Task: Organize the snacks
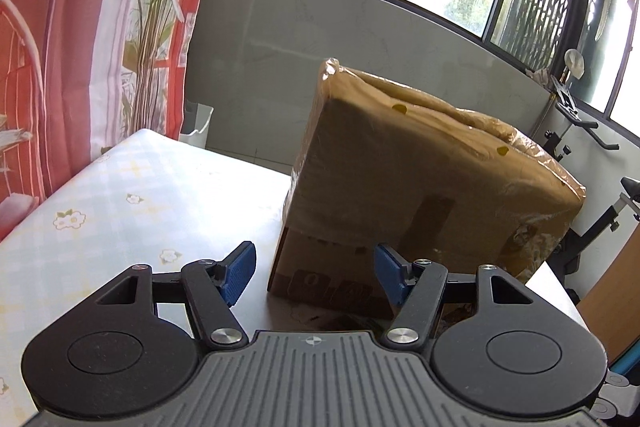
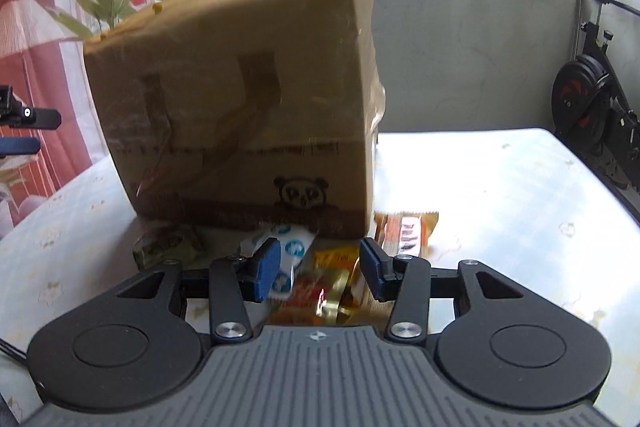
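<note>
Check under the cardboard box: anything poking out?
Snack packets poke out under the cardboard box: white blue-dotted packet, green packet, orange bar wrapper. Anything farther under is hidden.

Box [image 2: 240,99]: brown cardboard, black panda print.
My tong pads [image 2: 269,269]: blue, on black arms.
Tablecloth [image 1: 120,195]: pale check, small flowers.
Snack packets [image 2: 326,279]: orange-yellow; one white with blue circles.
Curtain [image 1: 48,47]: red-white.
</note>
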{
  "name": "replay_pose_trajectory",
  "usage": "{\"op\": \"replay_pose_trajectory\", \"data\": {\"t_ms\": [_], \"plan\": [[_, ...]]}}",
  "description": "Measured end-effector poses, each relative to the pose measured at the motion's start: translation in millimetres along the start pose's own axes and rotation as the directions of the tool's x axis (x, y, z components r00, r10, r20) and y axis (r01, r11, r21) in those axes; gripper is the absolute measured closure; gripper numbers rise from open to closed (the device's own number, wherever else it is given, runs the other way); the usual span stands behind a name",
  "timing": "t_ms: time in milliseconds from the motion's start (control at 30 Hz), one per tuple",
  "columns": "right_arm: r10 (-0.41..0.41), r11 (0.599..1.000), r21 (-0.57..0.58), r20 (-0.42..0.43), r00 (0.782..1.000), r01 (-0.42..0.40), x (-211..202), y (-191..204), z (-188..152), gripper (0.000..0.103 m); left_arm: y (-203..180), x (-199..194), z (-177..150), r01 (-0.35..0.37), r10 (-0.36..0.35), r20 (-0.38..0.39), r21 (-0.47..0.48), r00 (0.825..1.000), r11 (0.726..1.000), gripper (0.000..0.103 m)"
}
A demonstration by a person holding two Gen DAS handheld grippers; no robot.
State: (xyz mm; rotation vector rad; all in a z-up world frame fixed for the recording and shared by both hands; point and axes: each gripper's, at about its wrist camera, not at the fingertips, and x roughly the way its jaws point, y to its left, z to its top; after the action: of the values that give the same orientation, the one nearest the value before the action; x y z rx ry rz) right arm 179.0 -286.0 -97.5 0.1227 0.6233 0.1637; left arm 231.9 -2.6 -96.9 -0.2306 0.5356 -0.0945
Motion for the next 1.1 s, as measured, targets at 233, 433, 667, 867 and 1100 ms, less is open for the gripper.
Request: {"op": "replay_pose_trajectory", "data": {"t_ms": [233, 433, 667, 867, 1100], "plan": [[0.014, 0.998, -0.056, -0.088, 0.996, -0.019, 13, 13, -15, 0.053, -2, 2, -11, 0.006, -0.006, -0.041, 0.0, 0.999, 1.0, 0.036], [-0.022, 0.992, -0.126, -0.1, 0.995, 0.009, 24, 26, -15, 0.044, -3, 4, -17, 0.003, -0.003, -0.063, 0.001, 0.998, 1.0, 0.036], [-0.074, 0.985, -0.162, -0.115, 0.991, 0.055, 35, 34, -19, 0.042, 0, 7, -19, -0.006, 0.005, -0.083, -0.006, 0.997, 1.0, 0.036], [-0.079, 0.979, -0.195, -0.097, 0.992, 0.059, 36, 37, -20, 0.04, -1, 10, -22, -0.006, 0.005, -0.099, -0.008, 0.995, 1.0, 0.036], [-0.07, 0.981, -0.186, -0.099, 0.993, 0.05, 35, 35, -20, 0.043, -1, 10, -26, -0.007, 0.006, -0.113, -0.007, 0.994, 1.0, 0.036]]}}
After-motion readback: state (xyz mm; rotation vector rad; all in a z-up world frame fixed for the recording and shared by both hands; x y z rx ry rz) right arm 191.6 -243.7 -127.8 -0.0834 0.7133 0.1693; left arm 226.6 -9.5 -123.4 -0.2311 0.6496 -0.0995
